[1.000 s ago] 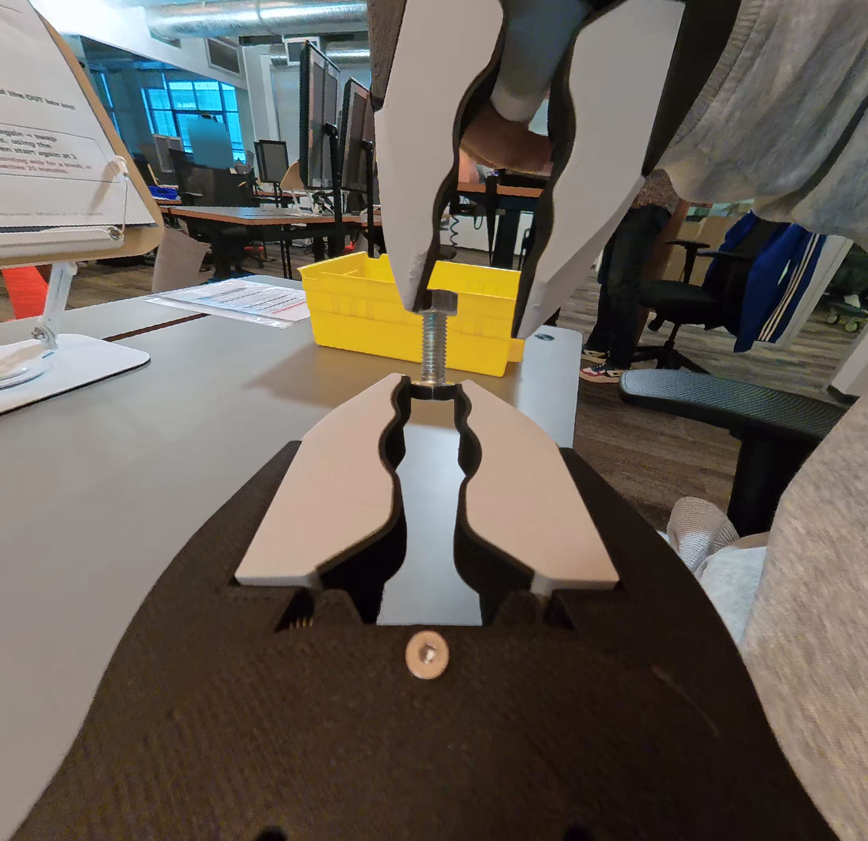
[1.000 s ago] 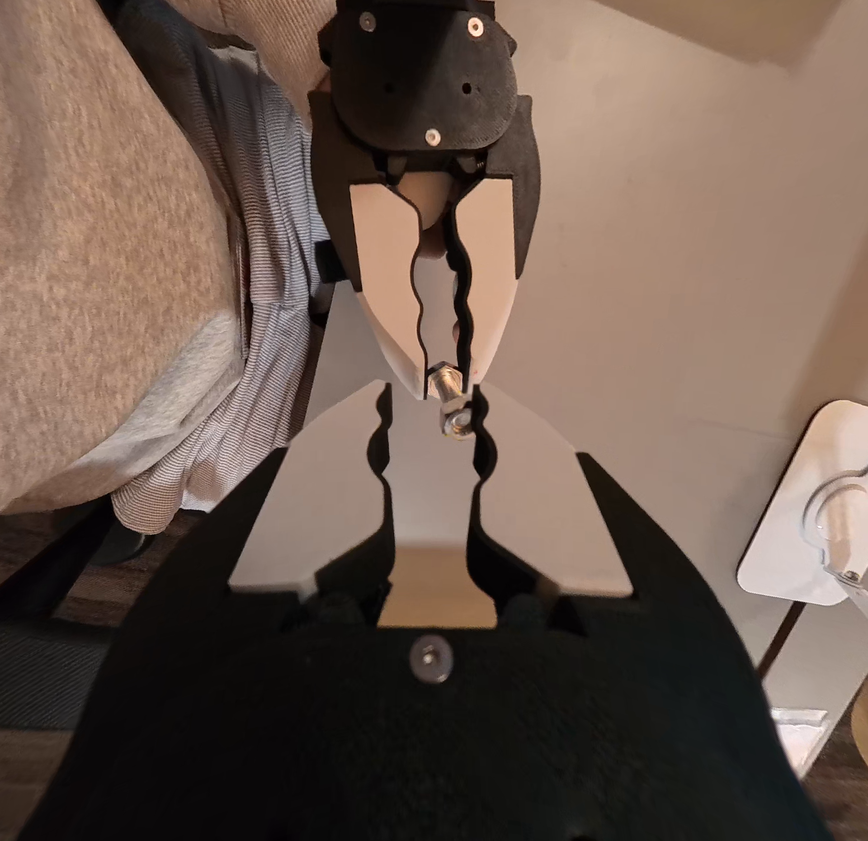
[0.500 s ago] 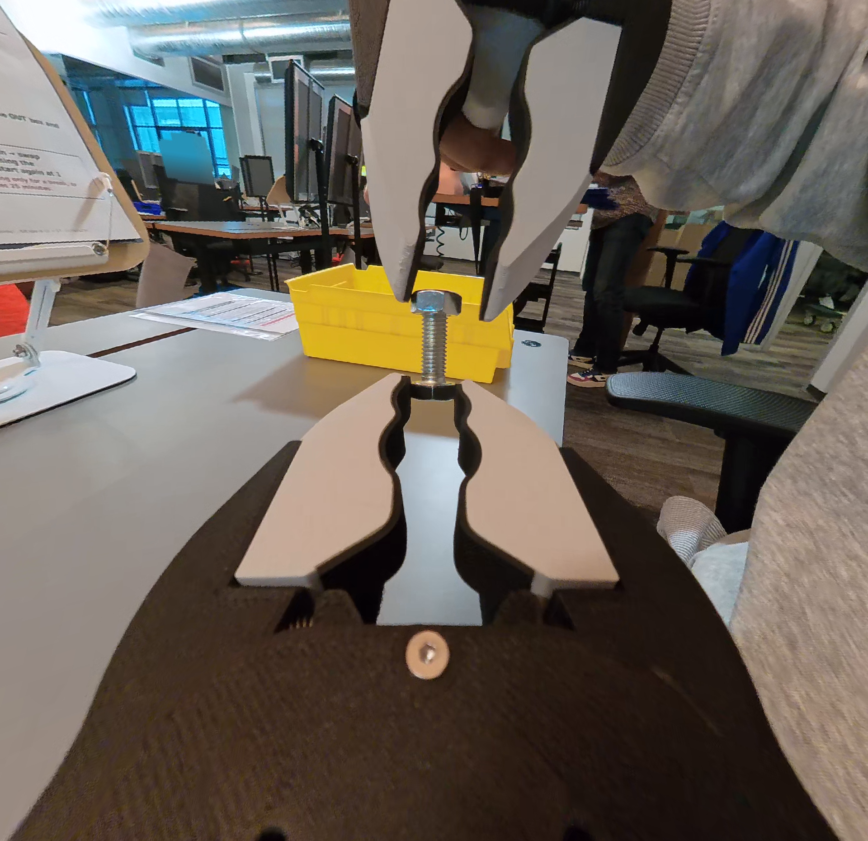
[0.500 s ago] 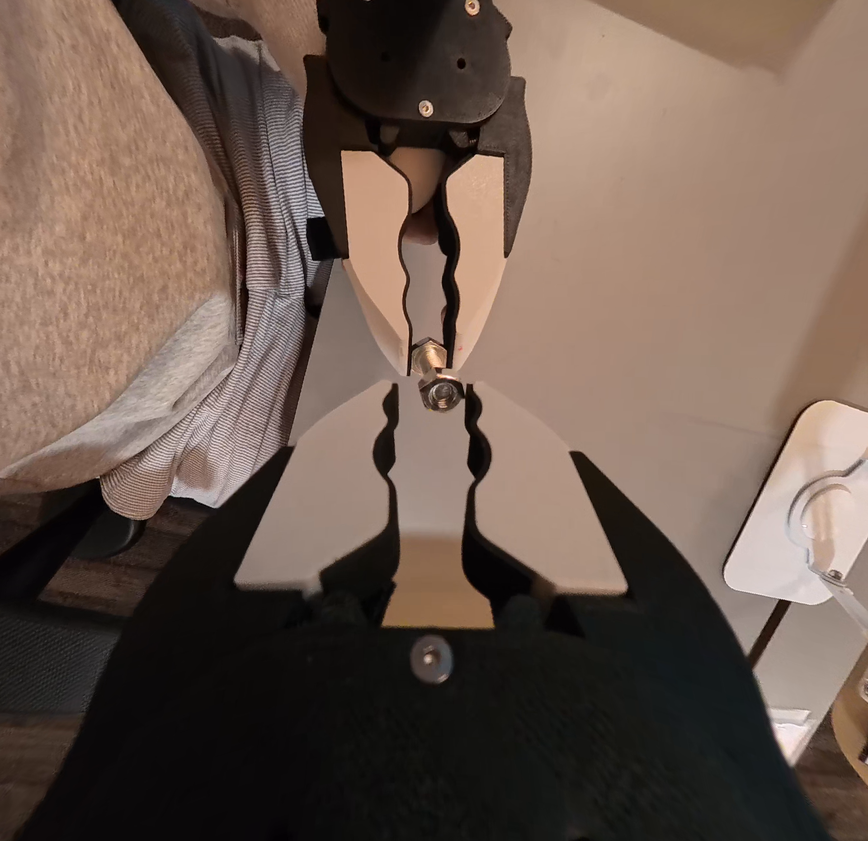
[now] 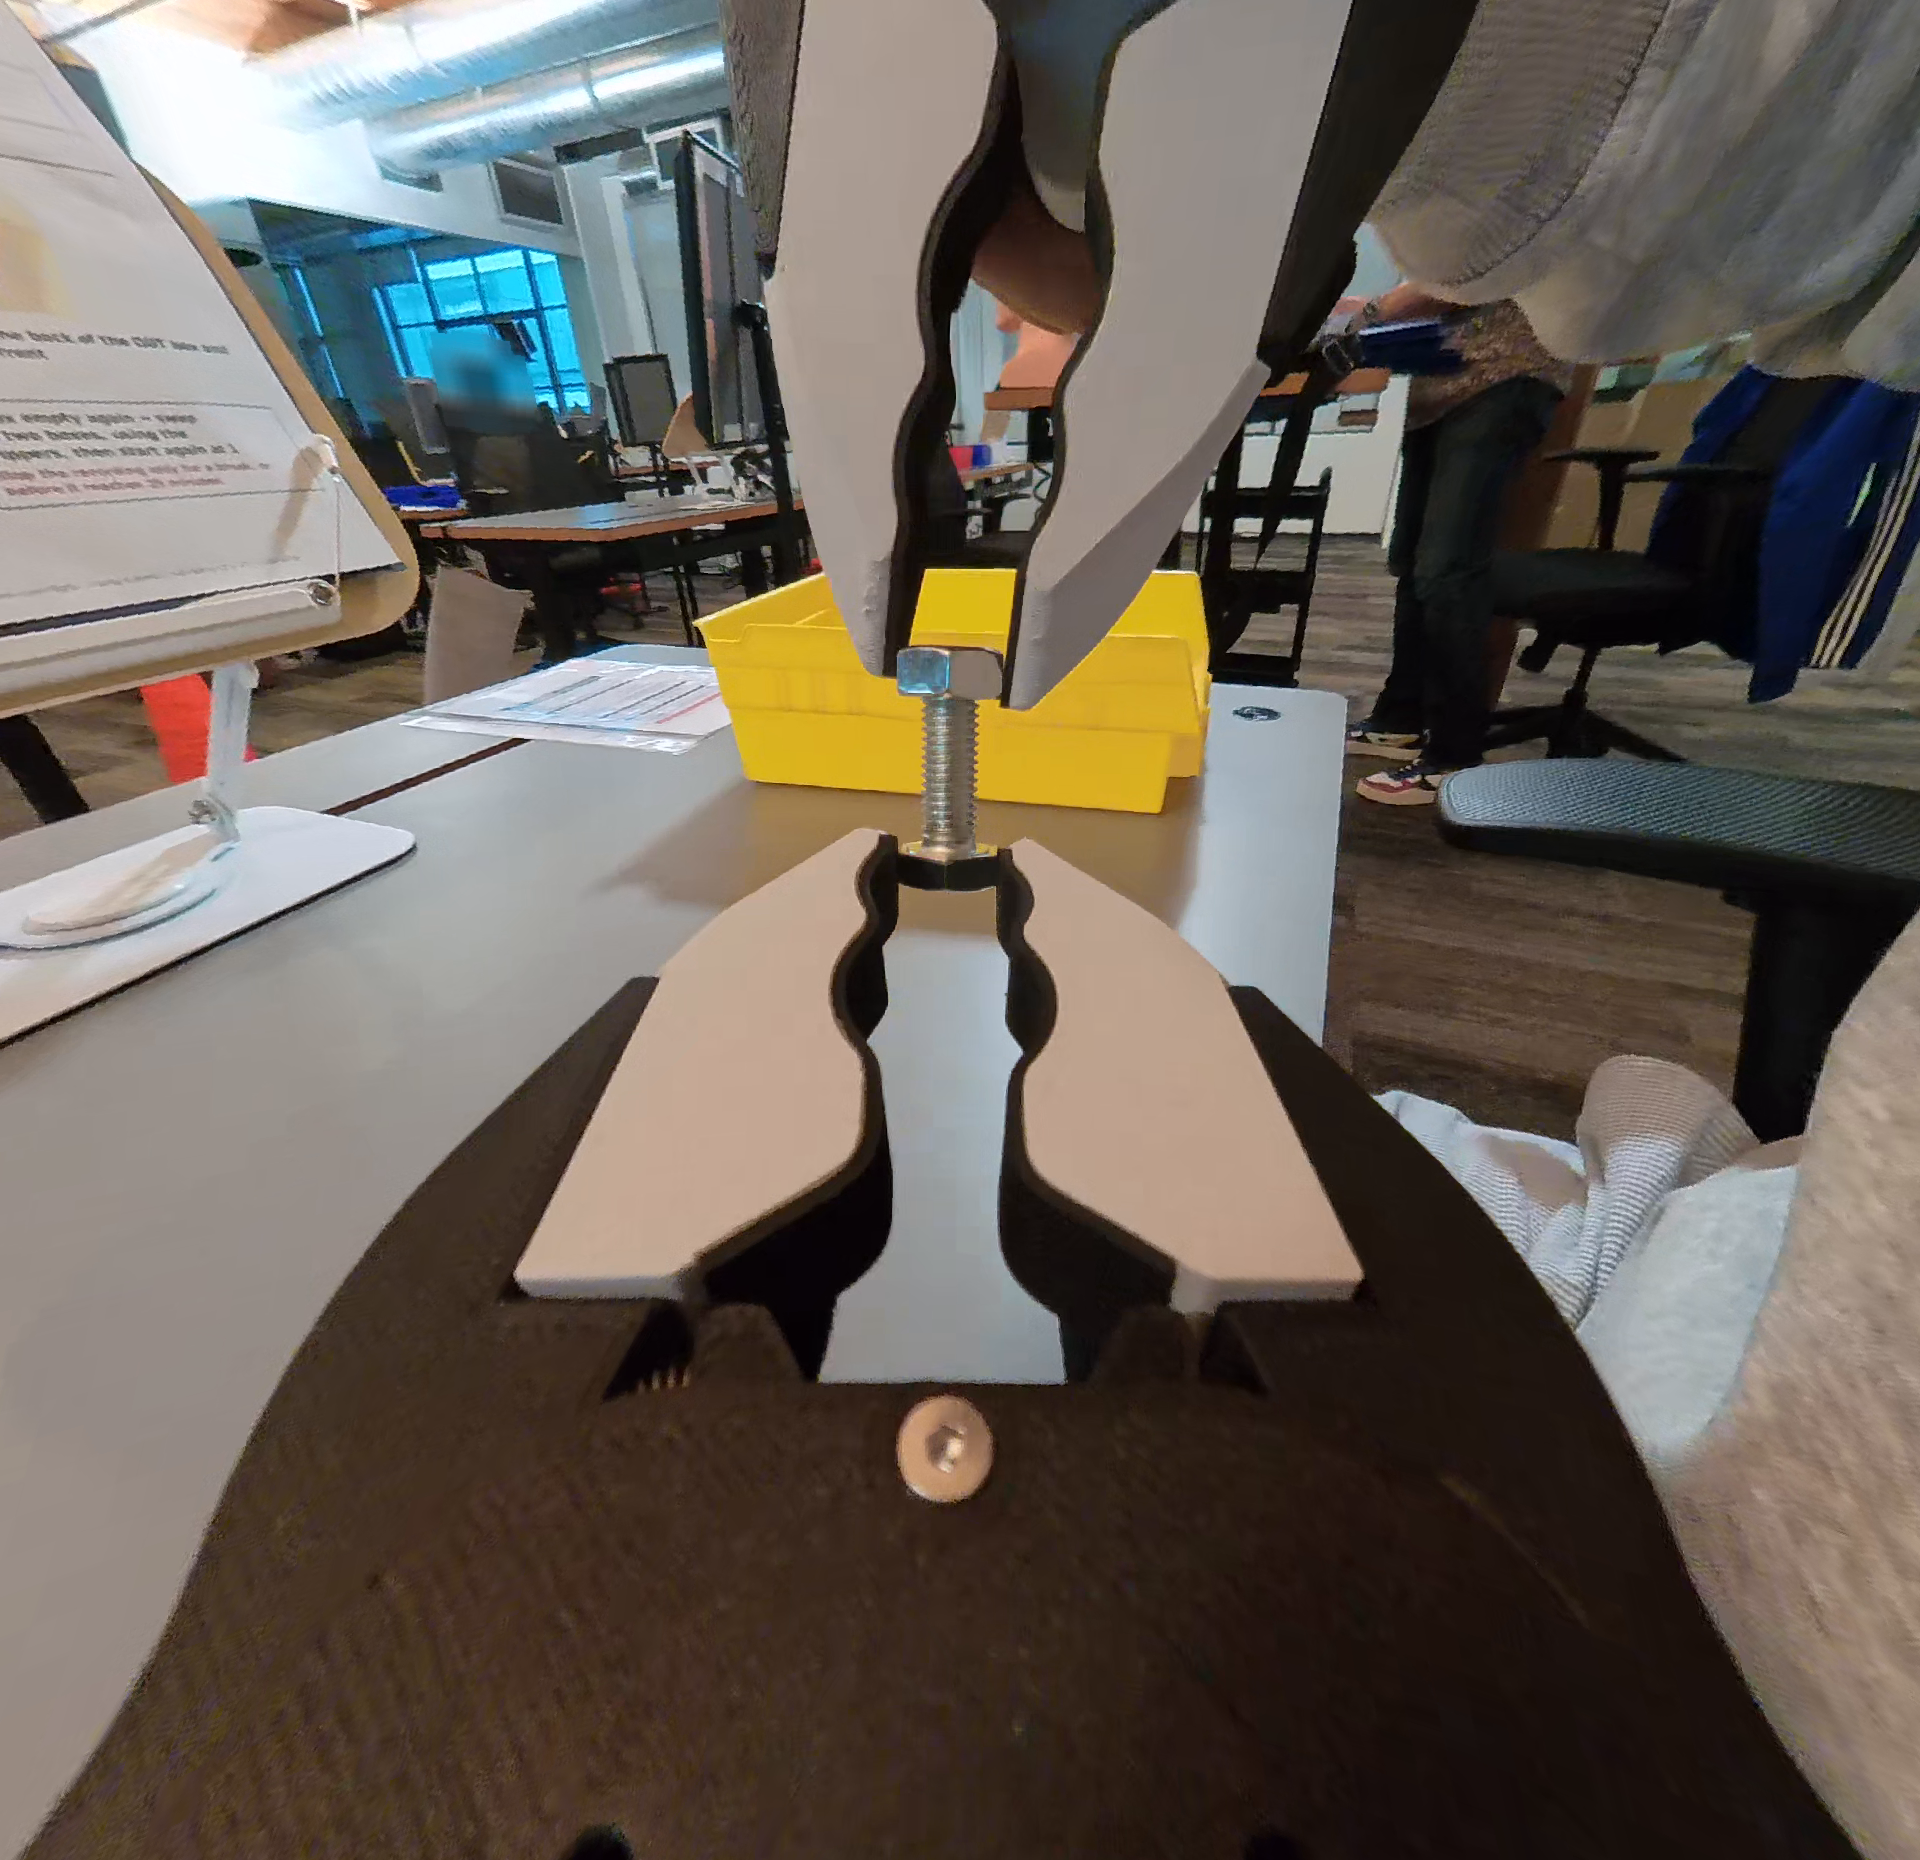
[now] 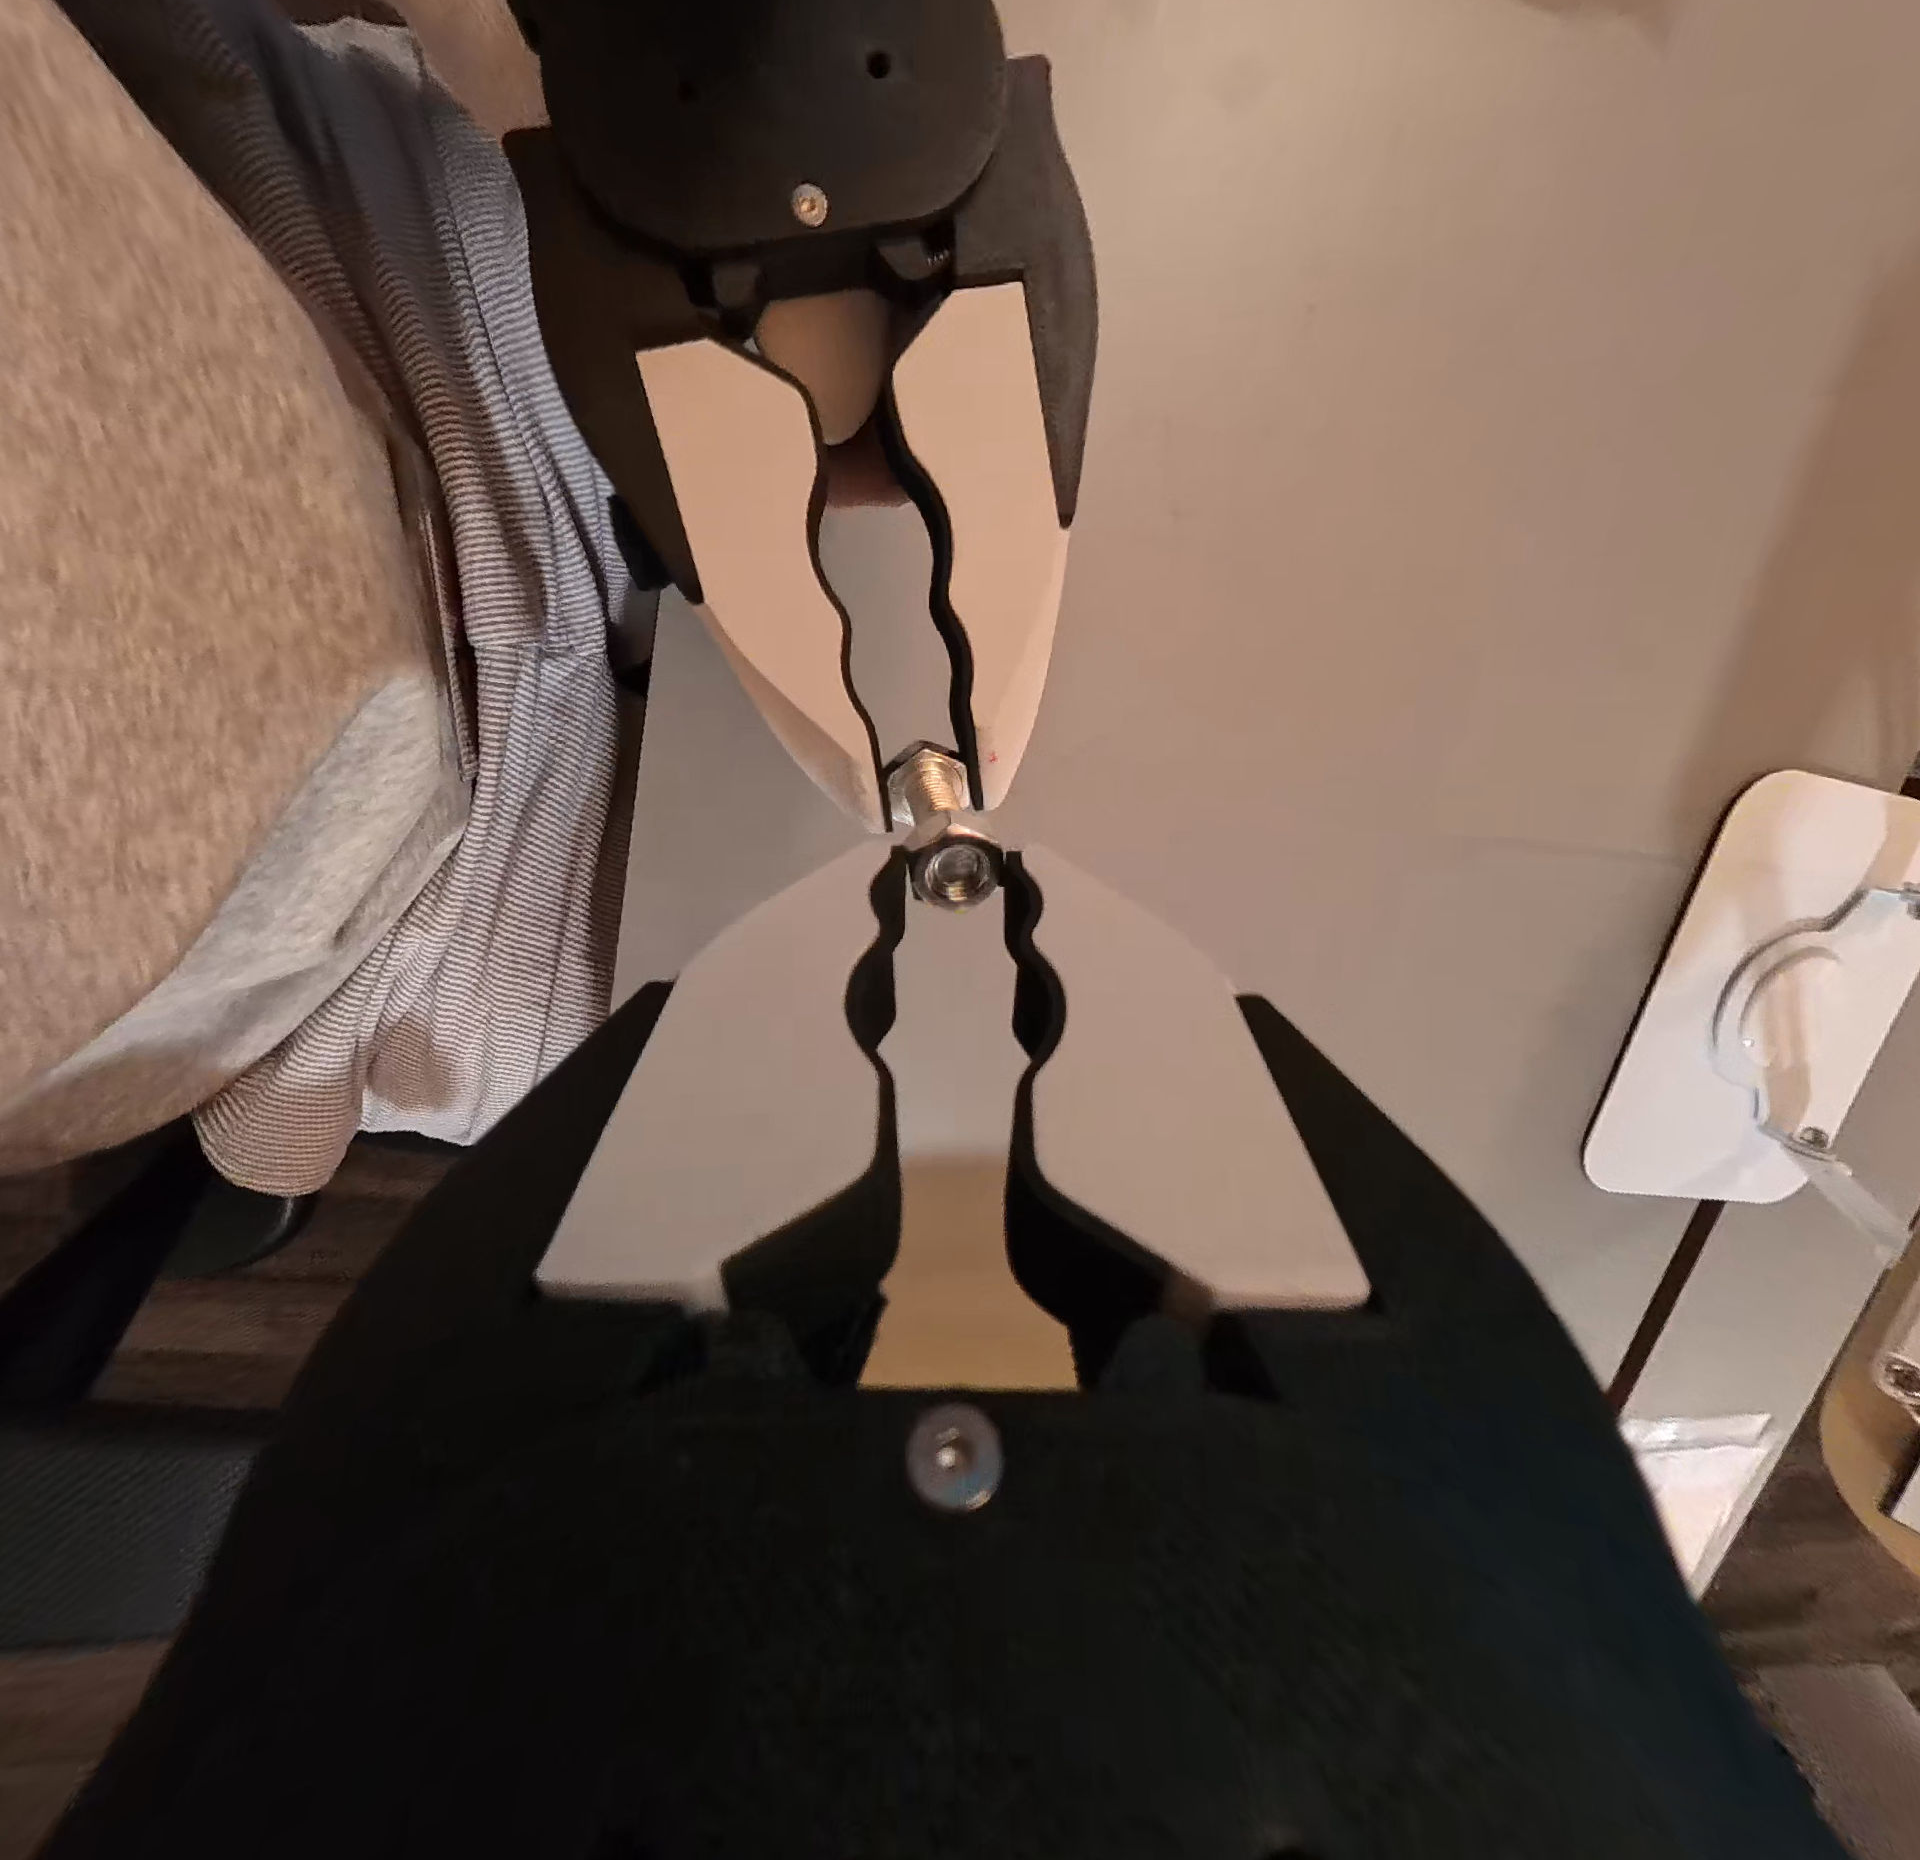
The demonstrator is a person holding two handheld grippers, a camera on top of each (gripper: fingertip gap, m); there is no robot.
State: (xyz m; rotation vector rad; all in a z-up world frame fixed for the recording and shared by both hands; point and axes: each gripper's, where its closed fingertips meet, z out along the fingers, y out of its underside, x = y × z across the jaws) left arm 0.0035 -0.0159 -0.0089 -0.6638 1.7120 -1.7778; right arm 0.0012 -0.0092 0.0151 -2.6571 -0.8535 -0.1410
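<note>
two grippers over grey table [image 5: 312, 1083], yellow bin [image 5: 1091, 750], office desks behind

bare grey tabletop [image 5: 312, 1031] is seen open to the left of the left gripper [image 5: 948, 860]. the far edge is blocked by a yellow bin [image 5: 1091, 750], the far left by a white stand base [image 5: 208, 875]. directly above, the way is closed by the right gripper [image 5: 951, 667] on the upright bolt [image 5: 948, 761]. the right side is crowded by a grey sleeve [image 5: 1766, 1395].
</note>
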